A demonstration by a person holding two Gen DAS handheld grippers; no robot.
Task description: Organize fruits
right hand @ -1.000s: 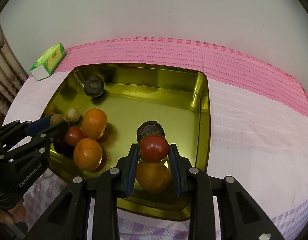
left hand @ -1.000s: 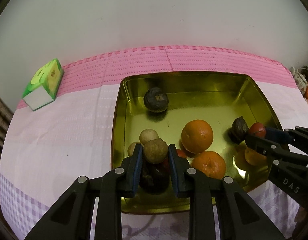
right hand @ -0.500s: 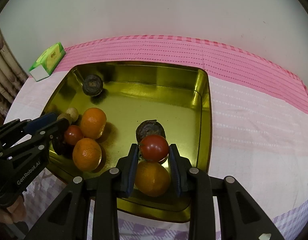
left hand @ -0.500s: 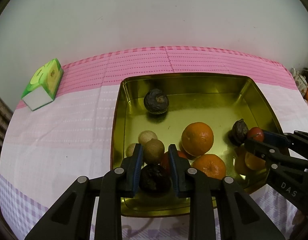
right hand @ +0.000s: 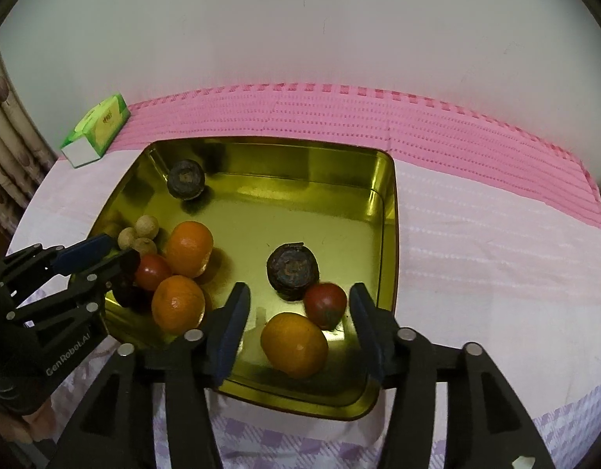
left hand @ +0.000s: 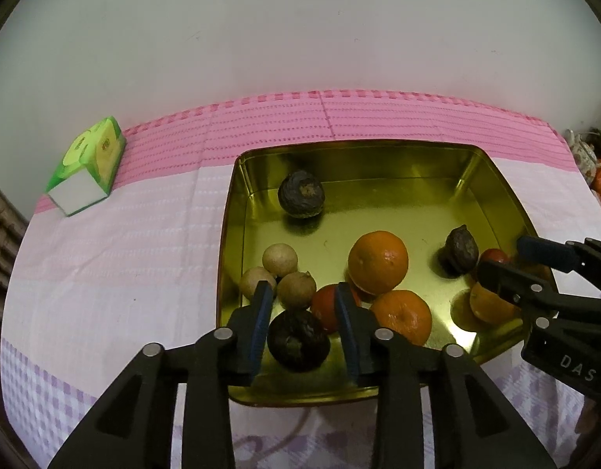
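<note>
Left wrist view: in the shiny brass-coloured tray (left hand: 238, 195), round fruits cluster at 6 o'clock. The left gripper (left hand: 304, 305) is opening narrowly around a wrinkled dark fruit (left hand: 298, 346); the right gripper (right hand: 296, 312) is opening wider, a smooth tomato (right hand: 325, 305) loose between its jaws.

A: Any lettering to read here?

B: Two bits, both on gripper bodies. In the right wrist view, lower left of the frame, the left gripper (right hand: 105, 262) carries white lettering "GenRobot.AI" along its black side.

A: And the other view?

B: In the left wrist view, lower right of the frame, the right gripper (left hand: 519, 262) shows "DAS". The green tissue box (left hand: 85, 164) has printing too small to read.
</note>
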